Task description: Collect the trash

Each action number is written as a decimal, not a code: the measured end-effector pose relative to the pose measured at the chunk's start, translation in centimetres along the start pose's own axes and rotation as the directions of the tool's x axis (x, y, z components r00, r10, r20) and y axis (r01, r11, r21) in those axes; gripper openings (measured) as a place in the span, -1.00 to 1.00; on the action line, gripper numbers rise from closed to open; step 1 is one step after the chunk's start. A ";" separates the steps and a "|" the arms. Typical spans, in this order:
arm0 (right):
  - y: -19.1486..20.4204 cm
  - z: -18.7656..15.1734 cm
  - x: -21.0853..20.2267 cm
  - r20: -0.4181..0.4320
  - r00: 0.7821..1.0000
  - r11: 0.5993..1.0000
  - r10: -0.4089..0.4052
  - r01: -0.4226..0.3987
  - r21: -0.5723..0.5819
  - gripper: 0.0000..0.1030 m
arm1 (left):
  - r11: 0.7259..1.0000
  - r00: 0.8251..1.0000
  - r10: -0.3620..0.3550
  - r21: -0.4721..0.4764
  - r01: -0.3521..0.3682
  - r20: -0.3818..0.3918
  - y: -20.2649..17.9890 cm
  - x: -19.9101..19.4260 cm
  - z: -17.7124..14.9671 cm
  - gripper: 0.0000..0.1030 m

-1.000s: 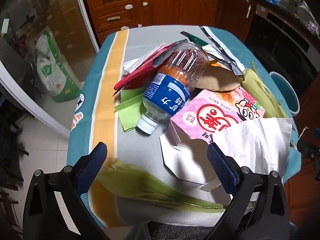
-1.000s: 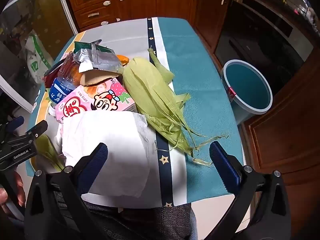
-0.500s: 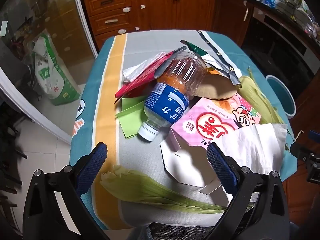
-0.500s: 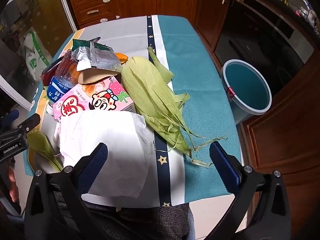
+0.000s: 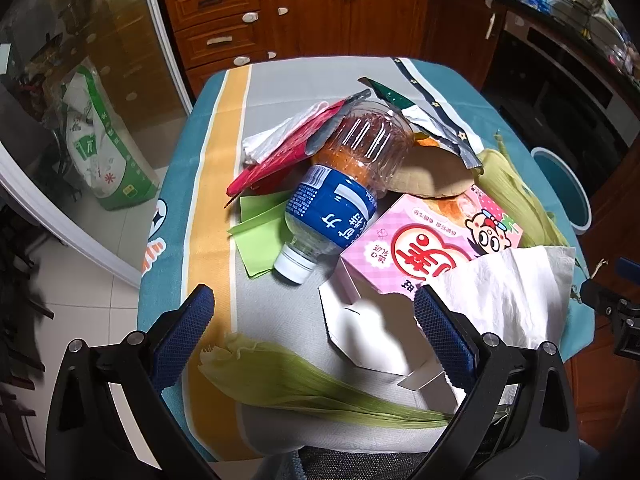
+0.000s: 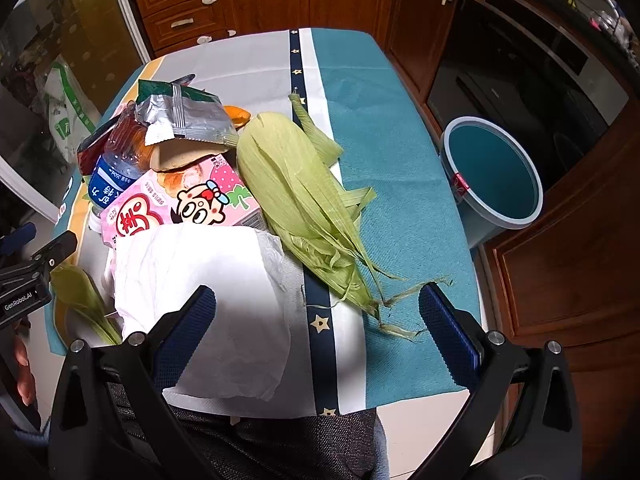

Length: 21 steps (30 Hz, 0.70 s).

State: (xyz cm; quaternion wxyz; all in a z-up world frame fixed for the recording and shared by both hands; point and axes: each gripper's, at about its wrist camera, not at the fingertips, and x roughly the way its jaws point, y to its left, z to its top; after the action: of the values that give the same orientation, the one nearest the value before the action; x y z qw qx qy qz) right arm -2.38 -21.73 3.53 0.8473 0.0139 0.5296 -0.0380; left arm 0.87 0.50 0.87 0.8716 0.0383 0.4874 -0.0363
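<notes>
Left wrist view: left tongs point(image 5: 312, 316) spread wide, gripping nothing, hovering over the near end of the counter point(image 5: 280, 80). Just ahead at 12 o'clock, a bottle point(image 5: 340, 196) lying on its side, white cap toward the camera, resting on green paper point(image 5: 256, 236) and a red wrapper point(image 5: 280, 156). At 1 o'clock, a pink box point(image 5: 424, 240), touching the bottle, with a tissue point(image 5: 516, 296) draped over its near corner. At 6 o'clock, a single husk point(image 5: 304, 384) lying flat between the finger bases. At 3 o'clock, beyond the counter edge, a bin point(image 5: 564, 188) on the floor.

Right wrist view: right tongs point(image 6: 316, 316) likewise wide apart and empty, above the tissue point(image 6: 200, 280). At 12 o'clock, a husk pile point(image 6: 296, 196), beside the box point(image 6: 180, 204). At 11 o'clock, a foil bag point(image 6: 184, 120) on top of the heap. At 2 o'clock, the bin point(image 6: 492, 176), off the counter point(image 6: 380, 128), well apart from the trash.
</notes>
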 end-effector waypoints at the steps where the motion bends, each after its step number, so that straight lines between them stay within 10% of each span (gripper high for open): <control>1: 0.0 0.0 0.0 -0.001 1.000 1.000 0.000 0.000 0.000 0.90 | 1.000 1.000 0.000 0.000 0.000 0.000 0.0 0.0 0.0 0.93; 21: -0.5 0.1 0.7 -0.001 1.000 1.000 0.010 -0.010 0.017 0.90 | 1.000 1.000 0.004 0.004 -0.004 -0.003 0.1 0.7 -0.2 0.93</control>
State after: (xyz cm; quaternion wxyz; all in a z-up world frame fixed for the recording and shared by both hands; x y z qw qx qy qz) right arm -2.03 -22.23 2.92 0.8469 0.0239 0.5299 -0.0385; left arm 1.05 0.62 0.19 0.8708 0.0412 0.4886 -0.0353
